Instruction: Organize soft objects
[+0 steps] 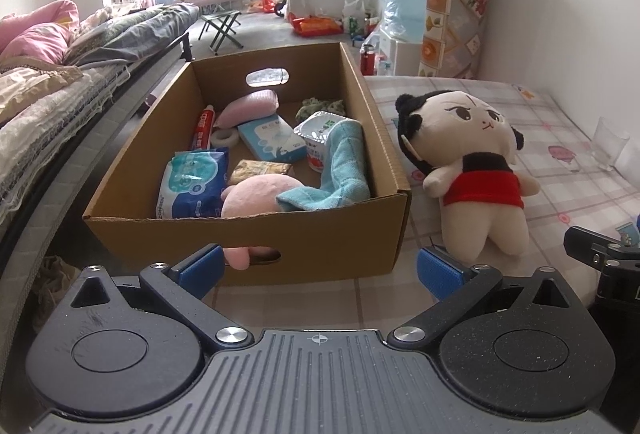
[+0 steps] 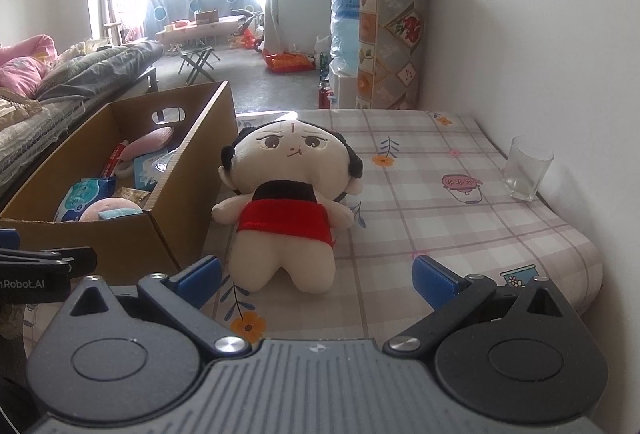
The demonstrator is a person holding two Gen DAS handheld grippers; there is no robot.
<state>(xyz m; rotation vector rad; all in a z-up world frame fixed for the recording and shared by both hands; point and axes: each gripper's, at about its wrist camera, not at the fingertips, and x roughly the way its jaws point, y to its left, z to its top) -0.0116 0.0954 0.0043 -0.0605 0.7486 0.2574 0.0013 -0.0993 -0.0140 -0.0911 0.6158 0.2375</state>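
Left of the frame: cardboard box (image 1: 256, 234), already holding a blue towel (image 1: 340, 170) and a pink plush (image 1: 256, 196). Middle: doll (image 2: 286, 202) lying just beside the box. Left gripper (image 1: 318, 268) and right gripper (image 2: 316, 274): fingers wide open, holding nothing. Probably next: right fingers around the doll, squeeze softly, then lift.

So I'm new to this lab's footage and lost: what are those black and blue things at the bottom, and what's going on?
They are two hand-held grippers, each with a fisheye camera looking along its blue-padded fingers. One picture is from the left gripper, the other from the right gripper. Both are open and hold nothing. On the checked cloth lies a plush doll beside a cardboard box, which already contains a blue towel, a pink plush and packets. A drinking glass stands near the wall.
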